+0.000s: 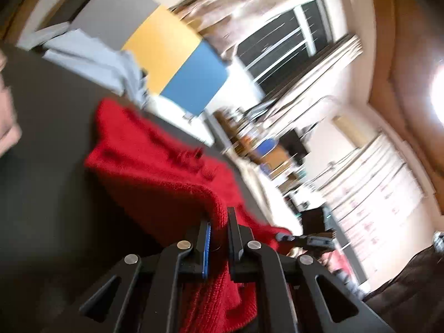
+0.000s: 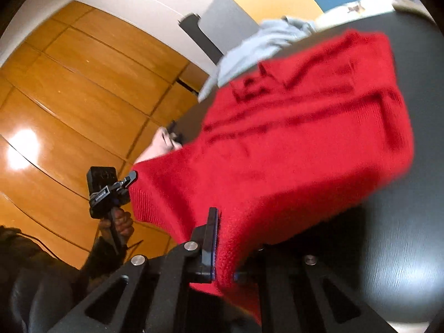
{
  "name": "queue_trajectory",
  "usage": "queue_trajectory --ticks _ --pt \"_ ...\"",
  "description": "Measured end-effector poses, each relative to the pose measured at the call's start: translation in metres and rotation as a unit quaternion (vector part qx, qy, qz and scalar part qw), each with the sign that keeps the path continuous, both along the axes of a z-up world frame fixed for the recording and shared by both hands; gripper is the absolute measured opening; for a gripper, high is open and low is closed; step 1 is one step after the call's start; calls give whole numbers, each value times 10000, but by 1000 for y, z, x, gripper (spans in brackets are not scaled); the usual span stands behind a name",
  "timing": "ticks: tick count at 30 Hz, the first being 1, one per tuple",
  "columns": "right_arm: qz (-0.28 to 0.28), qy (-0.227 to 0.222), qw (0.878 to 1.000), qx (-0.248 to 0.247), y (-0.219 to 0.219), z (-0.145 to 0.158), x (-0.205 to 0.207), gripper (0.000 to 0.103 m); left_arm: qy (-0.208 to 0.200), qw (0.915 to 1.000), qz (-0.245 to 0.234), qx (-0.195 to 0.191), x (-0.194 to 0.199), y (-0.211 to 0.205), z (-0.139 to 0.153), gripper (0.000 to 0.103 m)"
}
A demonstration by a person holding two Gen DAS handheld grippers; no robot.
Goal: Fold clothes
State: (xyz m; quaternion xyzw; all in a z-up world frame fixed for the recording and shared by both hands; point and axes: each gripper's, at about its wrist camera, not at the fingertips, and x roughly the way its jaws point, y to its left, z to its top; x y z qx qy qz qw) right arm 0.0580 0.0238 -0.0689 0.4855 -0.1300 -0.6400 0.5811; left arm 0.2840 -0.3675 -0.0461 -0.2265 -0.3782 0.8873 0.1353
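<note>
Both grippers, left (image 1: pixel 219 227) and right (image 2: pixel 224 238), had jaws pinching the red sweater's (image 2: pixel 291 138) hem above the dark bench (image 2: pixel 402 236).

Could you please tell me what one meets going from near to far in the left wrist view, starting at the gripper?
left gripper closed on the fabric → red knitted sweater on the dark table → light blue garment → yellow and blue panel → curtained window.

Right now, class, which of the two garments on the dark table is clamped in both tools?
The red knit. Both tools, left and right, pinch its near edge. The pale blue garment lies untouched at the table's far edge.
</note>
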Motion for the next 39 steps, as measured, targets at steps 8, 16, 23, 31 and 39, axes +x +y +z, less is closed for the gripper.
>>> queue_trajectory --ticks 8,16,23,31,39 --pt "-685 -89 9976 44 -43 5 -102 8 19 9979 528 376 -114 -61 -6 8" --pt "-1239 -958 9867 444 -48 -59 -158 4 -1643 9814 872 485 -174 -93 -107 7" --pt "-1073 -1260 9857 -313 -11 -55 -134 48 -1109 9832 903 1135 -117 -96 -101 15" --pt "-449 -819 9956 94 -35 -36 -108 68 -1164 9923 387 186 -119 -71 -71 29" --pt "161 49 9961 864 -71 -32 -90 42 -1461 9859 -245 -776 -121 -43 -64 27"
